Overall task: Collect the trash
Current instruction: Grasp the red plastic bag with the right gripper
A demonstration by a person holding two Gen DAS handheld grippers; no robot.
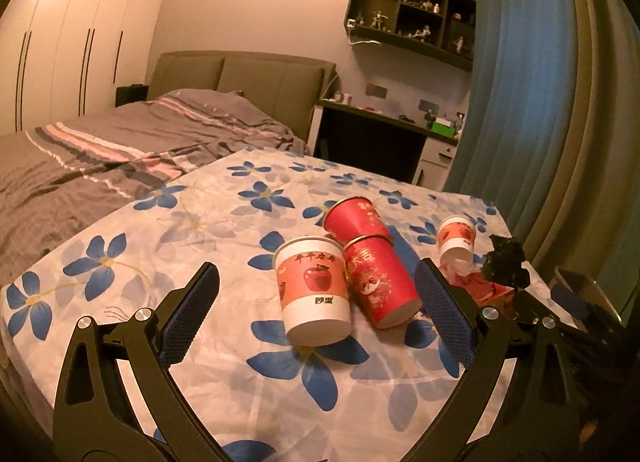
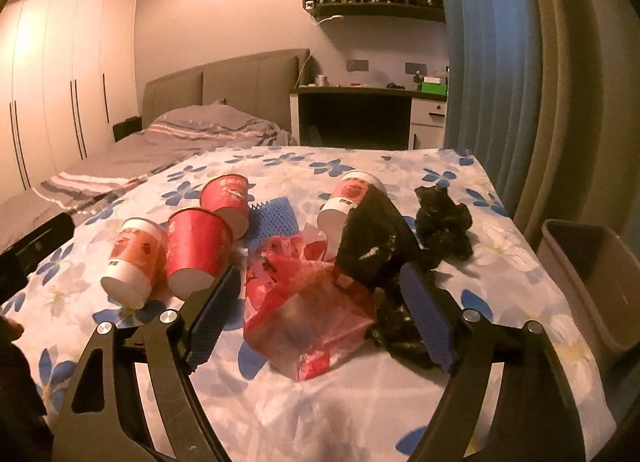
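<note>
Blue-flowered white bedspread carries the trash; my left gripper gapes around a white apple-print paper cup, my right gripper released around a crumpled red plastic wrapper.

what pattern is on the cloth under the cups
Blue flowers on a white cloth, under the paper cups; clearest in the left wrist view.

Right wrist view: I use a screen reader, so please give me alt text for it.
The open right gripper hovers over a crumpled red plastic bag on a floral sheet. Around it lie four tipped paper cups, black crumpled bags and, at right, a grey bin.
</note>
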